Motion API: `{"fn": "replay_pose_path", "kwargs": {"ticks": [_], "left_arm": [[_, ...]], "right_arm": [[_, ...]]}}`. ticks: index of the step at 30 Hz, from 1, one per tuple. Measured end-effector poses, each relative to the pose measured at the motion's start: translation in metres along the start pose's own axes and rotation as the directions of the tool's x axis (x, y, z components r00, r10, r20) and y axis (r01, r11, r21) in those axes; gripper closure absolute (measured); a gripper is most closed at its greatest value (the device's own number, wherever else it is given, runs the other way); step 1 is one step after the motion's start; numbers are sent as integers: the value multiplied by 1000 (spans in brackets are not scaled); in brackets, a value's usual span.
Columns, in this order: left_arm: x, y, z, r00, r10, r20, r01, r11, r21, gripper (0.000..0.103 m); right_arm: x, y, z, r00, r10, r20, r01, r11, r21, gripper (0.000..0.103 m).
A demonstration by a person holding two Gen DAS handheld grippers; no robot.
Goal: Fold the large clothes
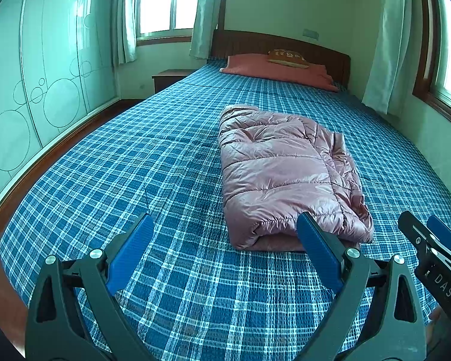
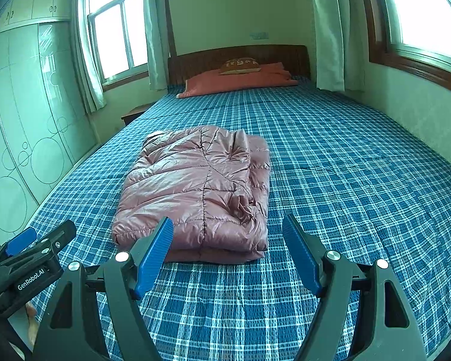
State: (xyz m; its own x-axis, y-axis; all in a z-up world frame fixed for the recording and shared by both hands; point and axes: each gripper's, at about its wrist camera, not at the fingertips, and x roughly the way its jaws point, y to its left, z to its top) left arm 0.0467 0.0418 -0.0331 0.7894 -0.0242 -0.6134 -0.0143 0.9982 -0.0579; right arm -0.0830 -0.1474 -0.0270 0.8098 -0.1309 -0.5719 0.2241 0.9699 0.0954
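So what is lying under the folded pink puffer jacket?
The folded pink puffer jacket rests directly on the blue plaid bedspread, which shows all around it. The part right beneath it is covered, so anything there cannot be seen.

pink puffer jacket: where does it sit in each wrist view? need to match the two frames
Left wrist view: the folded pink puffer jacket lies right of centre on the plaid bed cover, its near edge behind the left claw's right finger.
Right wrist view: the jacket lies left of centre, its near edge behind the right claw's left finger.
Shared landmark: the orange pillow at the headboard.
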Motion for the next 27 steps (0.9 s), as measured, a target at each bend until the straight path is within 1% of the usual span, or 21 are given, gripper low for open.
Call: {"fn": "replay_pose_path", "kwargs": {"ticks": [6, 8, 9, 15, 19, 23, 27], "left_arm": [[-1, -2, 1, 1000, 10, 6, -10, 1000, 5, 7], [-3, -4, 1, 999, 30, 16, -30, 999, 14, 3], [-4, -4, 1, 999, 33, 24, -34, 999, 21, 3], [-7, -6, 3, 999, 21, 40, -22, 999, 30, 3], [-9, -9, 4, 998, 41, 54, -43, 998, 38, 2], [-8, -11, 5, 999, 15, 51, -18, 998, 54, 2], [-7, -11, 5, 998, 23, 59, -26, 998, 48, 2]], "right_arm": [[0, 2, 0, 1000, 2, 1, -2, 1000, -3, 29], [0, 2, 0, 1000, 3, 0, -3, 1000, -4, 29], [0, 1, 0, 1000, 2, 0, -2, 1000, -3, 29], [-1, 1, 0, 1000, 3, -2, -3, 1000, 0, 29], [0, 0, 0, 1000, 3, -2, -3, 1000, -1, 29], [0, 0, 0, 1000, 3, -3, -3, 1000, 0, 29], [1, -3, 1, 1000, 3, -6, -3, 1000, -1, 29]]}}
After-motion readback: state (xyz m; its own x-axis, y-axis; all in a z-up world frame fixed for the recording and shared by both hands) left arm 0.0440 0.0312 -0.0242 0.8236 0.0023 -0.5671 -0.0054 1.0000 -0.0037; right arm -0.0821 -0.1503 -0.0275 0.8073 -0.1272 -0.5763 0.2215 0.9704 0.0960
